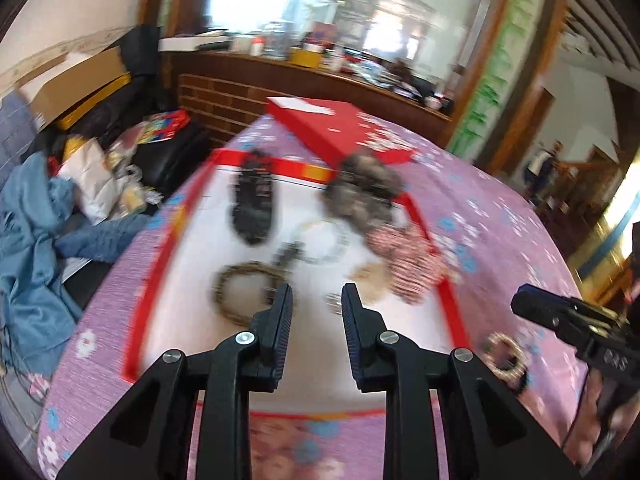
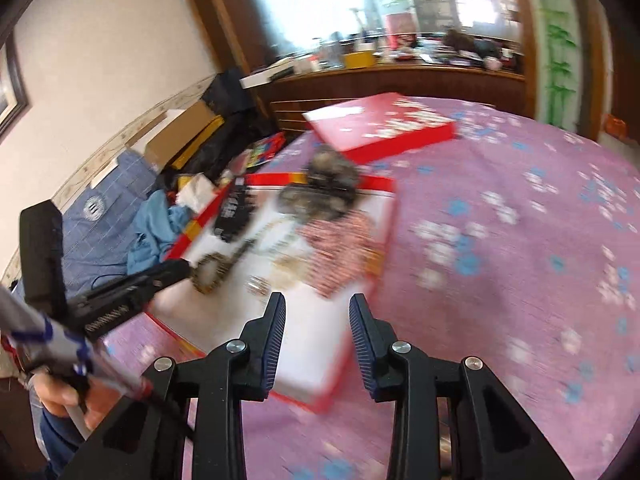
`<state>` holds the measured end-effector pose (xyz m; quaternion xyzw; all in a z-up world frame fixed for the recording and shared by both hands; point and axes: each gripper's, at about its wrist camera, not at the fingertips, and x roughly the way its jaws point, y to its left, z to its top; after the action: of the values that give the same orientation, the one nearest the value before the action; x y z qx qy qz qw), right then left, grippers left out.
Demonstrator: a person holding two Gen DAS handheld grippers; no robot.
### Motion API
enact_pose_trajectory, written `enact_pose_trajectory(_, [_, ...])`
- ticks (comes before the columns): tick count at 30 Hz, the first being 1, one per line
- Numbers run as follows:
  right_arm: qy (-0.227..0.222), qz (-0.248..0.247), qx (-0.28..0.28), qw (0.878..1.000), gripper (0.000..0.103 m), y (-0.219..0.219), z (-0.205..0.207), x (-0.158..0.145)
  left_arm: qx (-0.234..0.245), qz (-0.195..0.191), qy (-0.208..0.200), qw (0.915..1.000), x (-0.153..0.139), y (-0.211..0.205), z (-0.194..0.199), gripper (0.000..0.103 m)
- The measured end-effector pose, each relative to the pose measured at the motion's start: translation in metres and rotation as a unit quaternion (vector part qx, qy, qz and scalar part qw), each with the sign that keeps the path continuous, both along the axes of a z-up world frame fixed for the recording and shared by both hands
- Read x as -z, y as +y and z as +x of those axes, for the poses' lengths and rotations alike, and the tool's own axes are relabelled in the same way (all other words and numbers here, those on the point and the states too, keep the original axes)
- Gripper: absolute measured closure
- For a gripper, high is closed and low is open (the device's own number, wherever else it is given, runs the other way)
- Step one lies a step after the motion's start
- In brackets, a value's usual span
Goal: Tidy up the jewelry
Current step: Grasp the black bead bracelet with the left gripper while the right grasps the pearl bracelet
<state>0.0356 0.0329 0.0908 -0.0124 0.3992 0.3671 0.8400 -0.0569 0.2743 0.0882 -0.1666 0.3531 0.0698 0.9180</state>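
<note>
A braided brown bracelet (image 1: 248, 292), a pale beaded bracelet (image 1: 324, 242) and a red-and-white striped fabric piece (image 1: 408, 256) are lying inside the shallow red-rimmed white box (image 1: 450, 304), a beaded ring (image 1: 505, 356) resting outside it.

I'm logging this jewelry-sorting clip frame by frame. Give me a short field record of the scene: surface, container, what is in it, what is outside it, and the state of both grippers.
surface: purple floral bedspread
container: open red-rimmed box with a white floor
lid: red lid lying beyond the box
in box: black hair claw, furry scrunchie, red-and-white scrunchie, braided bracelet, pale bead bracelet
outside box: beaded bracelet on the bedspread, right of the box
left gripper: open, empty, above the box
right gripper: open, empty
image quality: motion-blurred
</note>
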Motion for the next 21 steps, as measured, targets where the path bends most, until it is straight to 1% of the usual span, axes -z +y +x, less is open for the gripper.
enact_pose_trajectory(1, [0.003,-0.006,0.013,1.000,0.072,-0.015,0.001,0.001,0.014,0.003,0.001,0.9999,-0.001,-0.011,0.002,0.079])
enact_pose_trajectory(2, [0.009,-0.010,0.032,0.999,0.074,-0.034,0.004,0.004,0.026,0.005,0.002,0.9996,-0.002,-0.022,0.003,0.079])
enact_pose_trajectory(4, [0.024,-0.015,0.046,0.999,0.074,-0.056,0.008,0.010,0.047,0.006,0.005,0.9989,-0.002,-0.041,0.007,0.079])
enact_pose_trajectory(5, [0.035,-0.023,0.053,0.998,0.075,-0.068,0.011,0.016,0.062,0.007,0.008,0.9980,-0.002,-0.053,0.010,0.079])
enact_pose_trajectory(7, [0.052,-0.034,0.064,0.996,0.075,-0.084,0.016,0.028,0.076,0.010,0.012,0.9970,0.000,-0.069,0.014,0.079])
enact_pose_trajectory(8, [0.061,-0.039,0.065,0.995,0.075,-0.087,0.018,0.033,0.083,0.010,0.015,0.9964,0.001,-0.077,0.016,0.079])
enact_pose_trajectory(10, [0.089,-0.042,0.069,0.993,0.079,-0.092,0.021,0.045,0.094,0.013,0.023,0.9952,0.005,-0.094,0.021,0.079])
enact_pose_trajectory(12, [0.099,-0.037,0.065,0.992,0.079,-0.092,0.023,0.052,0.102,0.020,0.028,0.9942,0.006,-0.105,0.022,0.079])
enact_pose_trajectory(17, [0.107,-0.060,0.054,0.991,0.079,-0.078,0.033,0.063,0.119,0.030,0.037,0.9918,0.007,-0.126,0.024,0.079])
enact_pose_trajectory(18, [0.108,-0.069,0.054,0.990,0.080,-0.074,0.035,0.066,0.124,0.033,0.037,0.9910,0.007,-0.130,0.023,0.079])
enact_pose_trajectory(19, [0.107,-0.086,0.055,0.989,0.083,-0.072,0.037,0.070,0.127,0.034,0.038,0.9905,0.007,-0.133,0.023,0.079])
enact_pose_trajectory(21, [0.089,-0.108,0.052,0.989,0.086,-0.066,0.037,0.071,0.136,0.034,0.041,0.9893,0.007,-0.139,0.023,0.079])
